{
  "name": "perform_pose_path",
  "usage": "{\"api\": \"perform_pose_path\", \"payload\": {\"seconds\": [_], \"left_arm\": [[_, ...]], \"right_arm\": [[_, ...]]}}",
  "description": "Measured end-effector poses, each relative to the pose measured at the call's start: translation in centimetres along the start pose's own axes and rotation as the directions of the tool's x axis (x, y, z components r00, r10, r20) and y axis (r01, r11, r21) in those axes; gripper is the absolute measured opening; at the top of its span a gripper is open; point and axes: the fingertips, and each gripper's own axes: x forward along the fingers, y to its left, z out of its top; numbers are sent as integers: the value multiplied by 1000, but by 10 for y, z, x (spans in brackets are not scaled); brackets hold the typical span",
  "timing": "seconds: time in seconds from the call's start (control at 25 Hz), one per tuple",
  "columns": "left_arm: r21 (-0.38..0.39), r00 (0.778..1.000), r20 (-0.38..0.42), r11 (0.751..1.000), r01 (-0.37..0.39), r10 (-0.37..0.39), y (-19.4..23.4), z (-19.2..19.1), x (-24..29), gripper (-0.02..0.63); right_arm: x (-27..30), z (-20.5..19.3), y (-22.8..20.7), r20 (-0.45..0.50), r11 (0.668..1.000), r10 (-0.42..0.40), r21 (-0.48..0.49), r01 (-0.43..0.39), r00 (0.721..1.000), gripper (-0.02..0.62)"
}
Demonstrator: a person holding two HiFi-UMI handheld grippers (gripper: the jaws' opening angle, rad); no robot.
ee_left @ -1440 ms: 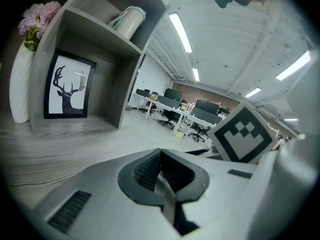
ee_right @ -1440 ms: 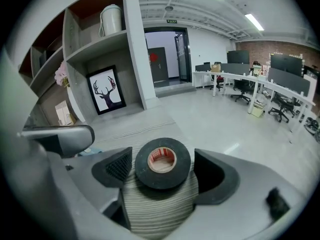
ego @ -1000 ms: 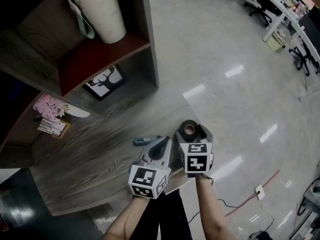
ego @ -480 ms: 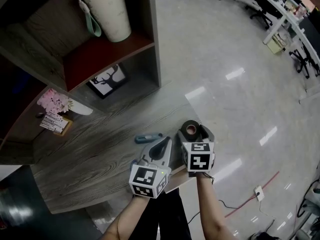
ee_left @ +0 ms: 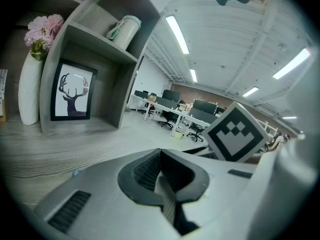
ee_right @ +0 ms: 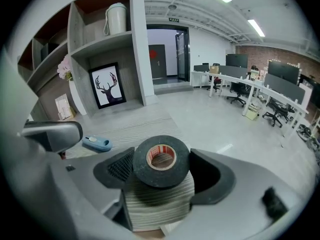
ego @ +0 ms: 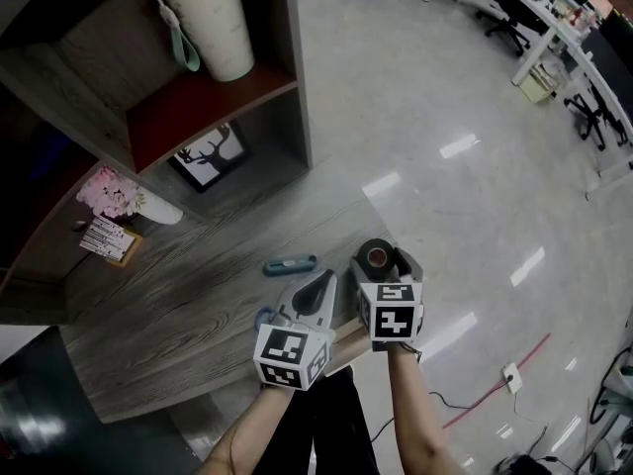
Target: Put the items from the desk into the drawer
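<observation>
Tape roll (ee_right: 161, 180) tight within right gripper (ee_right: 162, 165)

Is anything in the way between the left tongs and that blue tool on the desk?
Nothing visible: only bare desk lies between the left tongs and the blue tool. The tape in the right tongs sits off to the right.

Right gripper (ee_right: 163, 168): both jaw pads press against a black tape roll (ee_right: 165, 178), with the grey wood-grain desk (ee_right: 131, 125) beneath. A small blue tool (ee_right: 97, 143) lies on the desk to the left. A framed deer print (ee_right: 108, 90) stands in the shelf behind.
</observation>
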Motion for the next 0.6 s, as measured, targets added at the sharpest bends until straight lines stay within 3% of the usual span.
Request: {"api": "perform_pose_path", "payload": {"seconds": [0.6], "left_arm": [[28,996,-33,996,79,-78,-36,-21,-21,9]], "right_arm": [[-46,-24,-2,25,998,-49,30,48,999,359]]}}
